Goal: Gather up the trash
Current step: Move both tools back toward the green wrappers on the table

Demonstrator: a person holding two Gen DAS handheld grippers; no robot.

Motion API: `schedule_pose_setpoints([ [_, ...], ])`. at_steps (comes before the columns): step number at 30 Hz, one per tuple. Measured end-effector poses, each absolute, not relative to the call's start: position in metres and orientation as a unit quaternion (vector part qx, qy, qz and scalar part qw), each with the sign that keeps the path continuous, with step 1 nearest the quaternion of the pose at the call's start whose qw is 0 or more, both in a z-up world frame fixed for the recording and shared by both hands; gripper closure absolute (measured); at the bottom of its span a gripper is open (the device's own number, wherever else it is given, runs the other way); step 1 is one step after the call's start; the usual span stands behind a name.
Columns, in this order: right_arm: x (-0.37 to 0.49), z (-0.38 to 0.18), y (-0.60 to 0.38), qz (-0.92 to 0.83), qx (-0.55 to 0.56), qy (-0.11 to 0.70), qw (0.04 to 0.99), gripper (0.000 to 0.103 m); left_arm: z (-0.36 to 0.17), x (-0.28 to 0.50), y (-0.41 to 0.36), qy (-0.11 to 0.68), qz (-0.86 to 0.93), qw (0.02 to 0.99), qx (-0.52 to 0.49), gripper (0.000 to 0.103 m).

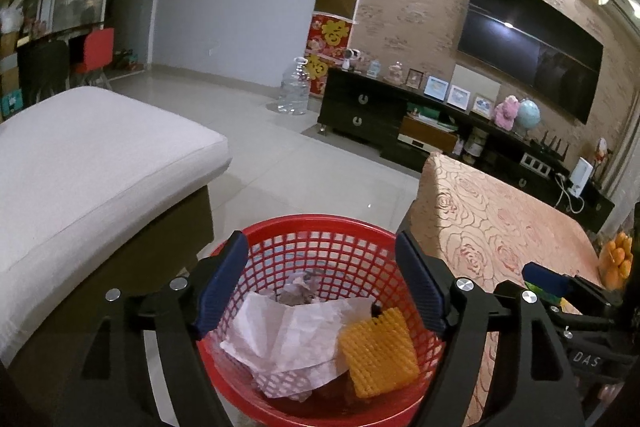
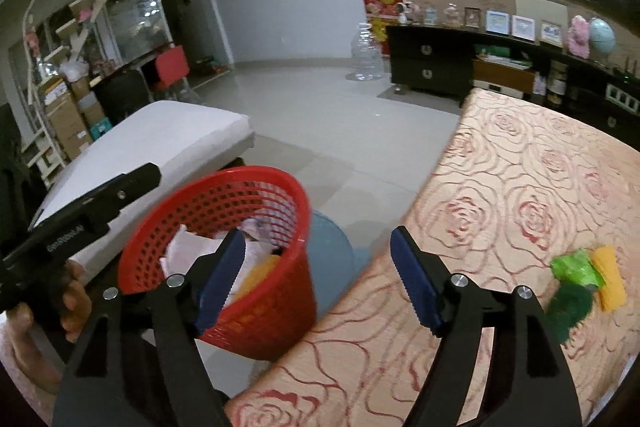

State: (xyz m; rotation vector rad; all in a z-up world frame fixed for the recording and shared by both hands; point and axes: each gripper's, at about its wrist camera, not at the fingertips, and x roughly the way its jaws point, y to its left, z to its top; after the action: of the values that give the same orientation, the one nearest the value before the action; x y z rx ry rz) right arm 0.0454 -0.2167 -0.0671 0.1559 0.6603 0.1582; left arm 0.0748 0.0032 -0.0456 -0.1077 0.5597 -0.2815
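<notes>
A red mesh basket (image 1: pixel 304 227) stands on the floor between a bench and a table. It holds crumpled white paper (image 1: pixel 288 331), an orange foam net (image 1: pixel 376 351) and a grey wad (image 1: pixel 298 289). My left gripper (image 1: pixel 320 243) hangs open right over the basket, with nothing between its fingers. My right gripper (image 2: pixel 316 239) is open and holds nothing, above the gap between the basket (image 2: pixel 256 187) and the table edge. To its right, a green wrapper (image 2: pixel 576 275) and a yellow piece (image 2: pixel 610 279) lie on the rose-patterned tablecloth (image 2: pixel 520 187).
A white cushioned bench (image 1: pixel 92 155) flanks the basket on the left. A blue round object (image 2: pixel 332 247) shows behind the basket. Oranges (image 1: pixel 618 259) sit at the table's far right. A dark TV cabinet (image 1: pixel 372 111) and a big clear bottle (image 1: pixel 294 91) stand across the tiled floor.
</notes>
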Motion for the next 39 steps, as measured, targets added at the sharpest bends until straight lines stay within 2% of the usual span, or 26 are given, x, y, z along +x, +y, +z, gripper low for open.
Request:
schedule_pose_setpoints([
  [22, -0.049, -0.088, -0.367, -0.133, 0.087, 0.323, 0.933, 0.026, -0.053, 0.056, -0.082, 0.278, -0.213, 0.937, -0.005, 0.027],
  [24, -0.064, -0.092, -0.385, -0.159, 0.097, 0.322, 0.928, 0.023, -0.053, 0.054, -0.089, 0.279, -0.219, 0.935, -0.002, 0.027],
  [32, -0.124, -0.124, -0.456, -0.267, 0.152, 0.334, 0.891, 0.022, -0.054, 0.048, -0.110, 0.280, -0.239, 0.930, 0.006, 0.027],
  [39, -0.123, -0.154, -0.459, -0.242, 0.163, 0.362, 0.885, 0.022, -0.057, 0.045, -0.125, 0.285, -0.247, 0.926, 0.012, 0.027],
])
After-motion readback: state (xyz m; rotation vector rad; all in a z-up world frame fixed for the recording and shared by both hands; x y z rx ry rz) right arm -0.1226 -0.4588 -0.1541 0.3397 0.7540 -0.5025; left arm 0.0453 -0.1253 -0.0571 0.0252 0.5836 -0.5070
